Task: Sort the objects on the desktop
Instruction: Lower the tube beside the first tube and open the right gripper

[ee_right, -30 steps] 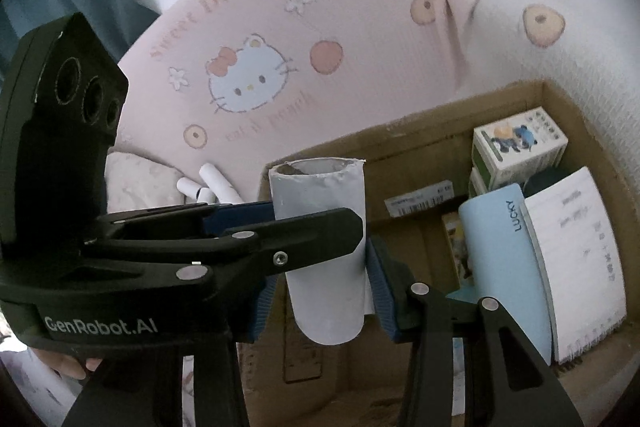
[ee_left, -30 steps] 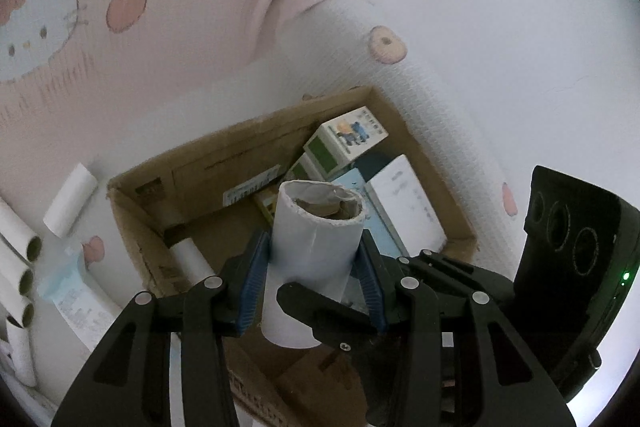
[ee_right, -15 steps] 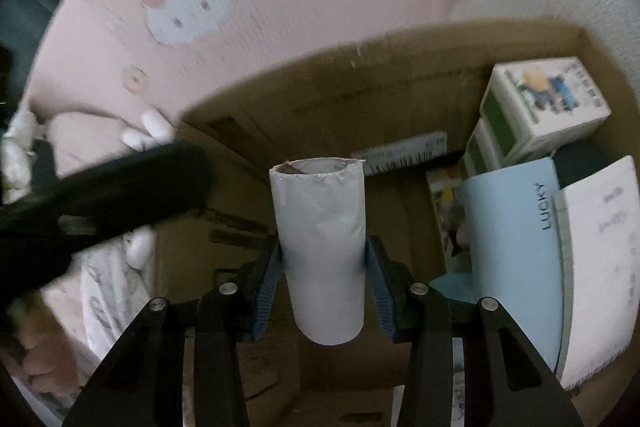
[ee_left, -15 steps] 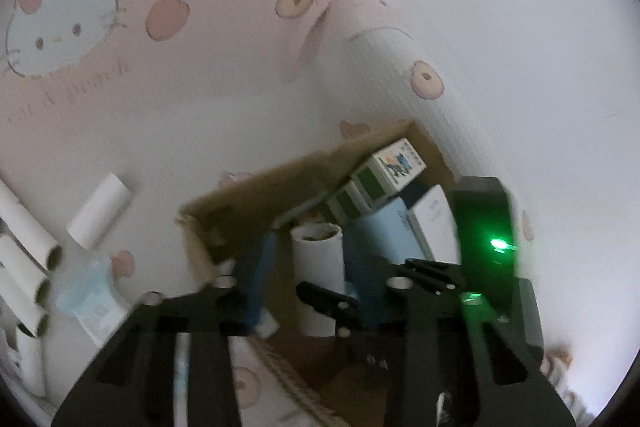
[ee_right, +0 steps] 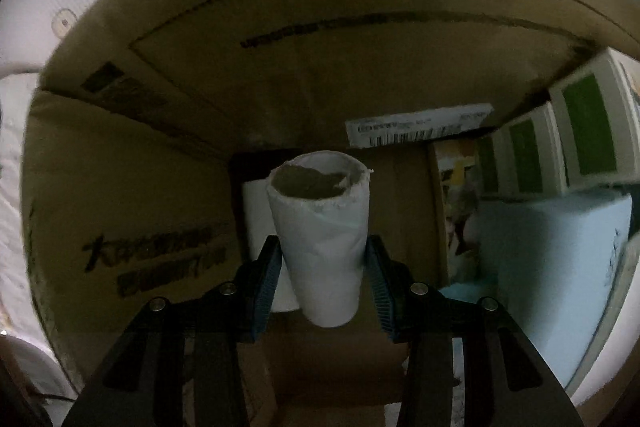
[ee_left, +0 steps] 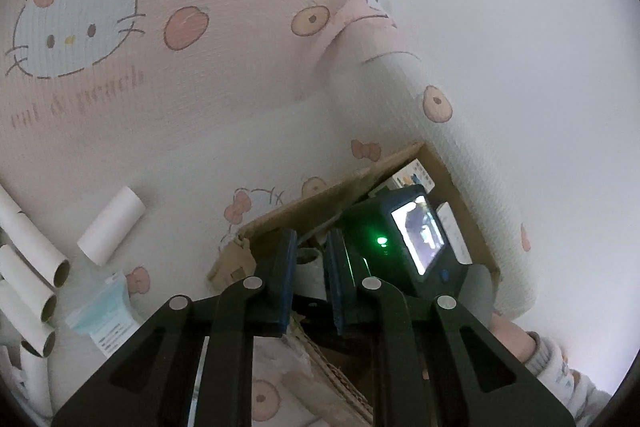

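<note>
Inside the cardboard box (ee_right: 360, 27), our right gripper (ee_right: 322, 259) pinched a white paper tube (ee_right: 320, 227) between its blue-padded fingers (ee_right: 266, 279), holding it upright. The tube's top rim looked ragged and torn, its hollow core brownish, and a faint spiral seam crossed its white wrap. Just behind it stood a second white roll (ee_right: 256, 211) against the box's dark corner. To the right we saw green-and-white cartons (ee_right: 560, 143), a pale blue notebook (ee_right: 560, 267) and, on the back wall, a barcode label (ee_right: 420, 127).

Our left gripper (ee_left: 312, 267) hung outside, above the box's near edge (ee_left: 304, 203), its fingers narrowly spaced with nothing clamped between them; the right tool's lit screen (ee_left: 420, 235) showed just beyond them. On the Hello Kitty bedding (ee_left: 160, 107) lay one loose tube (ee_left: 110, 225), a row of further tubes (ee_left: 28, 267) at the left edge, and a packaged face mask (ee_left: 104, 319).
</note>
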`<action>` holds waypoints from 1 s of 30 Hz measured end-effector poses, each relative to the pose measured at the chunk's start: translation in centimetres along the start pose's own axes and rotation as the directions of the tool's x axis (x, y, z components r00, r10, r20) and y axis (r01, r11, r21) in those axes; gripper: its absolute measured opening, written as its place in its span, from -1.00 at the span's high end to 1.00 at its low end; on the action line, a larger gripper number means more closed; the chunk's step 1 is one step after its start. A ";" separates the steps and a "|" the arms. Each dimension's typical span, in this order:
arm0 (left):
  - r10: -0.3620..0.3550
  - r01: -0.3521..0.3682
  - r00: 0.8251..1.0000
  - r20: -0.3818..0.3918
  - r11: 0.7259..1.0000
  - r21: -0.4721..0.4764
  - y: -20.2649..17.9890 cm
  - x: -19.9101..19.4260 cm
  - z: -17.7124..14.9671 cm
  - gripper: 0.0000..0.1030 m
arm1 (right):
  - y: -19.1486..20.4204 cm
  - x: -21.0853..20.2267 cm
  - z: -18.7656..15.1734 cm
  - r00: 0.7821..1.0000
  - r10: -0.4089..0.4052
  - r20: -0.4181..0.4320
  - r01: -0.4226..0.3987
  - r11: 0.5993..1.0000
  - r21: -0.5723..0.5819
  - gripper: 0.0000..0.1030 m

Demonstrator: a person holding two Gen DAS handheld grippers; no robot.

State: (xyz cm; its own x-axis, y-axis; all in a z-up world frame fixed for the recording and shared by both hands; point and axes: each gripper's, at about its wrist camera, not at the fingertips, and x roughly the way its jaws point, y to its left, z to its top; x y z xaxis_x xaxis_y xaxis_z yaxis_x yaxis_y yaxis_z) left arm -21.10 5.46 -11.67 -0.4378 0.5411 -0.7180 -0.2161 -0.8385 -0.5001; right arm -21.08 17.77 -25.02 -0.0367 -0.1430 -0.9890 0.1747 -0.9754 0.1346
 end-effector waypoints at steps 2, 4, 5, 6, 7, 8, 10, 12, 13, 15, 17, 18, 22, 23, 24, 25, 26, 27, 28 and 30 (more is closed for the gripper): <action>0.000 0.000 1.000 -0.009 1.000 -0.001 0.1 0.1 0.1 0.66 | -0.1 0.8 0.5 0.999 0.000 -0.032 0.000 1.000 -0.013 0.22; 0.000 0.000 1.000 -0.012 1.000 0.003 0.1 0.1 0.2 0.66 | -0.4 1.6 0.7 0.998 0.000 -0.065 -0.001 1.000 -0.016 0.22; -0.002 0.002 1.000 -0.008 1.000 0.006 0.1 0.1 0.3 0.66 | -0.5 1.8 0.7 0.997 0.002 -0.072 -0.003 1.000 -0.020 0.22; -0.002 0.002 1.000 -0.005 1.000 0.007 0.1 0.1 0.2 0.66 | -0.6 2.0 0.7 0.997 0.004 -0.074 -0.006 1.000 -0.022 0.22; -0.002 0.002 1.000 -0.005 1.000 0.006 0.2 0.1 0.3 0.66 | -0.7 2.2 0.6 0.998 0.011 -0.070 -0.013 1.000 -0.023 0.22; 0.000 0.000 1.000 -0.009 1.000 0.002 0.2 0.2 0.3 0.66 | -0.9 2.3 0.6 0.997 0.021 -0.068 -0.023 1.000 -0.019 0.22; 0.005 -0.005 1.000 -0.022 1.000 -0.009 0.3 0.5 0.4 0.66 | -1.4 2.4 0.7 0.995 0.064 -0.073 -0.064 0.998 0.004 0.21; 0.004 -0.004 1.000 -0.026 1.000 -0.015 0.4 0.7 0.5 0.66 | -1.5 2.4 0.7 0.992 0.093 -0.087 -0.094 0.996 -0.006 0.21; 0.006 -0.007 1.000 -0.025 1.000 -0.017 0.4 0.8 0.4 0.66 | -1.5 2.4 0.7 0.992 0.090 -0.087 -0.092 0.996 -0.015 0.21; 0.008 -0.009 1.000 -0.024 1.000 -0.018 0.3 0.7 0.4 0.66 | -1.5 2.4 0.6 0.994 0.072 -0.087 -0.075 0.997 -0.032 0.21; 0.006 -0.007 1.000 -0.026 1.000 -0.019 0.2 0.7 0.3 0.66 | -1.7 2.4 0.7 0.993 0.069 -0.091 -0.073 0.997 -0.040 0.21; 0.008 -0.008 1.000 -0.028 1.000 -0.018 0.2 0.6 0.2 0.66 | -1.8 2.4 0.7 0.993 0.073 -0.090 -0.077 0.996 -0.040 0.21; 0.017 -0.018 0.999 -0.034 1.000 -0.008 0.1 0.5 0.0 0.66 | -2.7 2.3 0.8 0.996 0.047 -0.079 -0.048 0.999 -0.009 0.21; 0.017 -0.017 0.999 -0.033 1.000 -0.006 0.0 0.4 0.0 0.66 | -2.9 2.1 0.8 0.997 0.044 -0.070 -0.045 0.999 -0.004 0.21; 0.017 -0.017 0.999 -0.034 1.000 -0.005 0.1 0.4 0.0 0.66 | -3.3 1.7 0.8 0.997 0.051 -0.052 -0.051 0.999 0.001 0.22; 0.019 -0.019 0.999 -0.036 1.000 -0.005 0.1 0.4 0.0 0.66 | -3.4 1.6 0.8 0.997 0.065 -0.051 -0.065 0.998 0.004 0.22; 0.020 -0.021 0.999 -0.039 1.000 -0.008 0.2 0.5 0.1 0.66 | -3.5 1.6 0.9 0.996 0.073 -0.059 -0.073 0.997 0.007 0.22; 0.020 -0.020 0.999 -0.040 1.000 -0.011 0.2 0.5 0.1 0.66 | -3.5 1.7 1.0 0.996 0.063 -0.068 -0.063 0.998 0.006 0.22; 0.016 -0.017 0.999 -0.042 1.000 -0.012 0.2 0.5 0.0 0.66 | -3.4 1.9 1.0 0.996 0.047 -0.077 -0.048 0.999 -0.003 0.22; 0.015 -0.015 0.999 -0.042 1.000 -0.004 0.3 0.4 -0.1 0.66 | -3.2 1.9 1.1 0.997 0.015 -0.074 -0.017 1.000 -0.021 0.22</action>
State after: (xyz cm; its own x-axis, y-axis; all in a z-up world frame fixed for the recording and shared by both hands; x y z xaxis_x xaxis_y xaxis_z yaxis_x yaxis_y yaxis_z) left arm -21.29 5.41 -12.15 -0.4037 0.5309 -0.7451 -0.2064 -0.8463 -0.4912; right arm -22.80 20.43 -27.31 0.0393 -0.1451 -0.9886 0.1960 -0.9690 0.1501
